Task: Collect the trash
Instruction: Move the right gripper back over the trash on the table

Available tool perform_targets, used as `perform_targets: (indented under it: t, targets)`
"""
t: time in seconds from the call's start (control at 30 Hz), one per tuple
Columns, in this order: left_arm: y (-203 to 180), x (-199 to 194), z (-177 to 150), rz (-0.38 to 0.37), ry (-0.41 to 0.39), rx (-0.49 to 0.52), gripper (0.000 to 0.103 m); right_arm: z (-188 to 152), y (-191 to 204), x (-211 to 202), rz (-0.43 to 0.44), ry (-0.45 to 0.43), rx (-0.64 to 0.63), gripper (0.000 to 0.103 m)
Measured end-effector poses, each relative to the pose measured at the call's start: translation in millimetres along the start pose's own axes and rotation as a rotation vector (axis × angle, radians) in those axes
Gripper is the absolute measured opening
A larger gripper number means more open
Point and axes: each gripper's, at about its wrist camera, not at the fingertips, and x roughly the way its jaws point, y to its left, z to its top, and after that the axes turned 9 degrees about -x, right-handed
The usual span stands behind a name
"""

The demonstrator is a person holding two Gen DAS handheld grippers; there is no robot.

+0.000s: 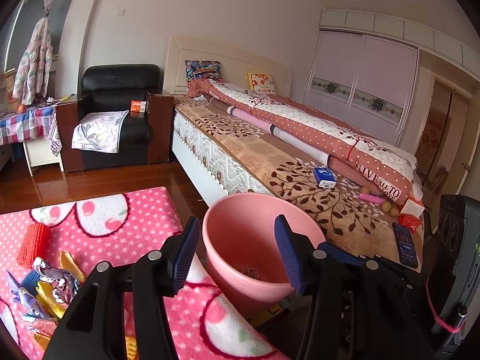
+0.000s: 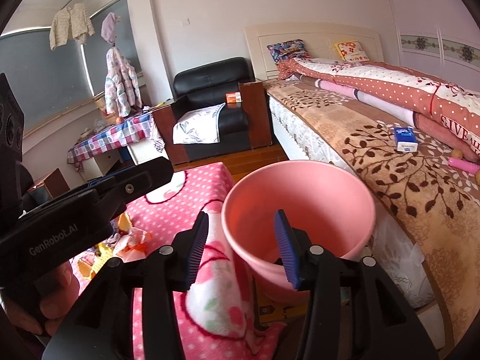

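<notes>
Item: our left gripper [image 1: 237, 252] and right gripper [image 2: 241, 247], jaws apart, empty. Wrapper pile [image 1: 45, 288] lies lower-left of ours, left nearer; pink bin [image 1: 255, 240] ahead.

My left gripper [image 1: 237, 252] has glossy black plastic arms, each pinned with round silver rivets, ending in ribbed dark-blue pads [image 1: 187, 255]. My right gripper [image 2: 241, 247] is built the same, with ribbed blue pads [image 2: 286, 249] and silver rivets. Seen from the right wrist, the left gripper's black housing carries white lettering reading "GenRobot.AI". A pink cord hangs beside my right gripper's body.
</notes>
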Motion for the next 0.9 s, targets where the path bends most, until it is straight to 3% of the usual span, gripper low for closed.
perform_targets:
  t: [0.4,0.9]
  targets:
    - [6.1,-19.0,0.9,0.013,-0.011,0.008,0.053,-3.8,27.0,-10.1,0.001,-0.012,-0.051,0.047]
    - [36.5,-38.0,-15.2,0.066,0.022,0.02,0.053,-14.3,71.2,-3.9,0.048,0.059,-0.118,0.047]
